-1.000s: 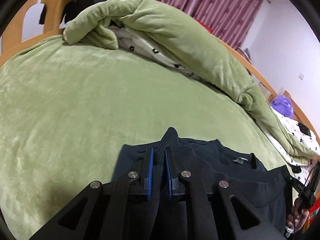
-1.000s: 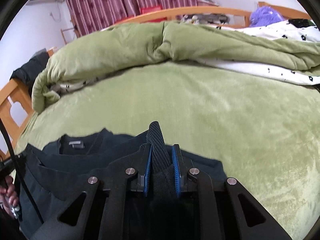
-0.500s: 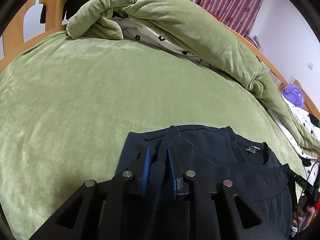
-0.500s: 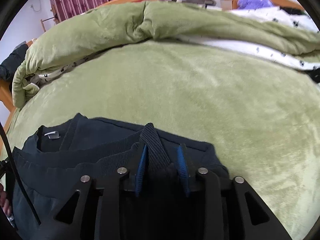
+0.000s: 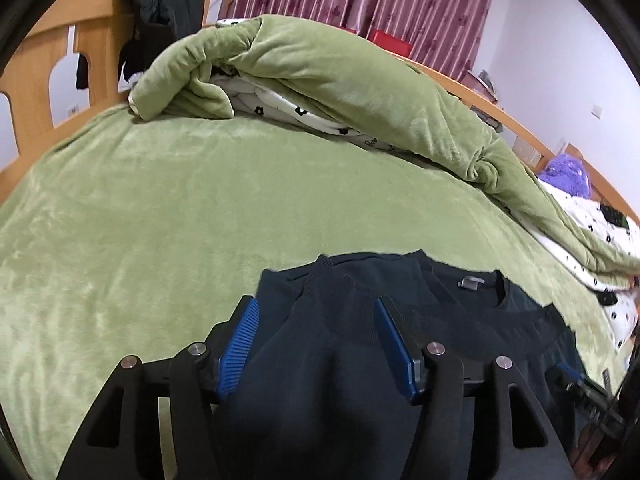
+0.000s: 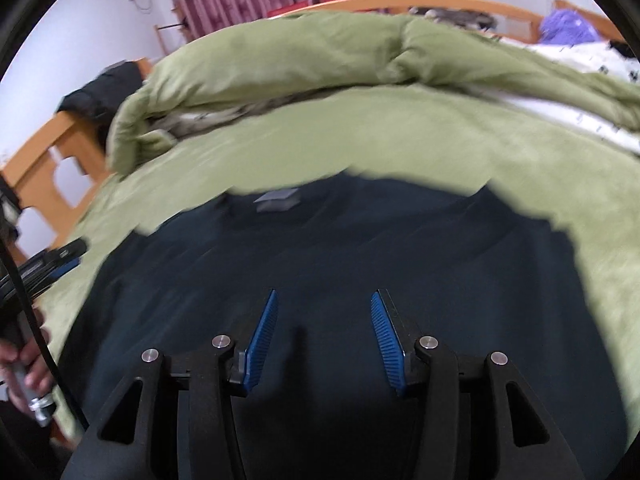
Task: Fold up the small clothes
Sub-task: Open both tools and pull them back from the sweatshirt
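Note:
A dark navy sweater (image 5: pixel 360 320) lies folded on the green bed cover, its ribbed hem laid up near the collar and grey neck label (image 5: pixel 471 282). My left gripper (image 5: pixel 316 332) is open, its blue pads on either side of the ribbed hem, above the cloth. In the right wrist view the sweater (image 6: pixel 360 248) fills the middle, blurred, with the label (image 6: pixel 280 200) at its far edge. My right gripper (image 6: pixel 324 328) is open and empty over the dark cloth.
A rolled green duvet (image 5: pixel 340 72) with a white flowered lining runs along the far side of the bed. A wooden bed frame (image 5: pixel 48 64) with a black garment (image 5: pixel 160 4) hung on it stands at the left. Green cover (image 5: pixel 160 208) spreads beyond the sweater.
Both grippers were shut on the sweater's ribbed hem and have opened, letting it go onto the folded sweater. The right wrist view has pulled back and is blurred by motion.

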The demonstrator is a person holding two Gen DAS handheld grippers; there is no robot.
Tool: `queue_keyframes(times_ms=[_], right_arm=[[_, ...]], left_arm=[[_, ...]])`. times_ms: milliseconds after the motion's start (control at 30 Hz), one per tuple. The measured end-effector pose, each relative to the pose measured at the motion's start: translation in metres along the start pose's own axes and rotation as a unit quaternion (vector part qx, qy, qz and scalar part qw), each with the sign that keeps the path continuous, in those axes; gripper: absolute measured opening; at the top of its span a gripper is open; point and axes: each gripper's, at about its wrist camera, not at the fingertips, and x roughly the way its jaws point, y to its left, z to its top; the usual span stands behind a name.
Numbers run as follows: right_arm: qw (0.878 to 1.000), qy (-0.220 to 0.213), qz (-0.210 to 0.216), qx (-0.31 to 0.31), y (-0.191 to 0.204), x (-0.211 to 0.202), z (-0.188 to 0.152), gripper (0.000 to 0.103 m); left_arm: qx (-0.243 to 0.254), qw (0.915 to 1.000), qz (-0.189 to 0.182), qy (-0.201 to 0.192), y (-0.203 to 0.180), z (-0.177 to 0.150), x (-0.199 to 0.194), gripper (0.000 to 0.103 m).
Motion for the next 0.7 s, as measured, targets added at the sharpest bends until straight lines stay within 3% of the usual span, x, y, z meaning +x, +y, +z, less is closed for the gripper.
queue_keyframes(times_ms=[100,233,433,700], right_arm=[[1.000,0.013,0.002,-0.025,0.031,0.002,-0.026,0.048],[0.998,0.024,-0.038,-0.040,0.052,0.016,-0.041,0.048],[0.995,0.048,-0.080,-0.030,0.056,0.045,-0.020,0.048],[0.994,0.064,-0.085,-0.012,0.050,0.059,-0.005,0.048]], left_arm=[[0.004,1.0000,-0.002,0.001,0.008,-0.006,-0.007,0.058],[0.006,1.0000,-0.002,0.004,0.021,-0.014,-0.013,0.058],[0.001,1.0000,-0.002,0.010,0.036,-0.019,-0.017,0.058],[-0.002,0.9999,-0.007,0.010,0.041,-0.019,-0.018,0.058]])
